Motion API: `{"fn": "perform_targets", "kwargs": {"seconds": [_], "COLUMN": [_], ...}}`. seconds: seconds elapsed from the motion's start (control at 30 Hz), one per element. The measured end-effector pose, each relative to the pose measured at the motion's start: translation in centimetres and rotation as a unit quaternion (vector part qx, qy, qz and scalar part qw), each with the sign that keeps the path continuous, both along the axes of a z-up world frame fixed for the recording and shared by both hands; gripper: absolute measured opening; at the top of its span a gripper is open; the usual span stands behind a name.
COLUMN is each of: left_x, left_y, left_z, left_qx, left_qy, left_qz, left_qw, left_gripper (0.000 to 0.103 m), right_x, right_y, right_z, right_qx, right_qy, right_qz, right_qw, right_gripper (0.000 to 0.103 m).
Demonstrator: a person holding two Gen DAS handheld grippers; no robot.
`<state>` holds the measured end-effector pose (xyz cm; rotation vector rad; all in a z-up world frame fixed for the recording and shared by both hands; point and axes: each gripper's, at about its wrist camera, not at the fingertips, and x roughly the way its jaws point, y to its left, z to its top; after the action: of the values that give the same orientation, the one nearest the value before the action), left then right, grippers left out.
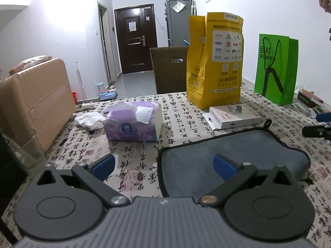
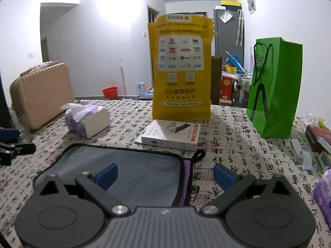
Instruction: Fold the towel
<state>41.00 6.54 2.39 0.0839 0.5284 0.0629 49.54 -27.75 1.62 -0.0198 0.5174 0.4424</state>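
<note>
Both jaws gape wide and hold nothing: left gripper (image 1: 164, 166) and right gripper (image 2: 165, 175) straddle opposite edges of the grey, black-trimmed towel (image 2: 132, 169), which lies flat on the calligraphy tablecloth (image 2: 238, 140). Behind it, a yellow bag (image 2: 180, 68) reads 美团买药.

Yellow paper bag (image 2: 181, 68): near its base, large characters "美团买药" beside a small square logo, legible in the right wrist view; the rows of small brand logos on its white panel and the fine print lines are too small to read. Green paper bag (image 1: 276, 68): two large characters "目村" at upper left, with a smaller line of characters under them that is unreadable. Tablecloth (image 2: 233, 142): covered in black calligraphy columns and red seal stamps, not readable. White flat box (image 2: 171, 134): small print, illegible. Tissue pack (image 1: 132, 122): round blue logo, text unreadable.
</note>
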Motion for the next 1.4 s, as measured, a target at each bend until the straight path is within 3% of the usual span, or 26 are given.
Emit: {"fn": "perform_targets", "kwargs": {"seconds": [0.63,1.4], "left_x": [-8.4,-16.6], "left_y": [-1.4,-3.0], "left_z": [3.4,4.8], "left_qx": [-0.008,-0.008], "left_qy": [-0.033,-0.060], "left_qz": [-0.009,-0.023], "left_qw": [0.9994,0.9979], "left_gripper": [0.103,0.103], "right_x": [-8.8,-17.6], "right_y": [-1.8,-2.5], "right_z": [3.4,4.7], "right_qx": [0.005,0.000], "right_qy": [-0.028,-0.062], "right_qz": [-0.005,-0.001], "right_qw": [1.000,0.998], "right_gripper": [0.100,0.102]}}
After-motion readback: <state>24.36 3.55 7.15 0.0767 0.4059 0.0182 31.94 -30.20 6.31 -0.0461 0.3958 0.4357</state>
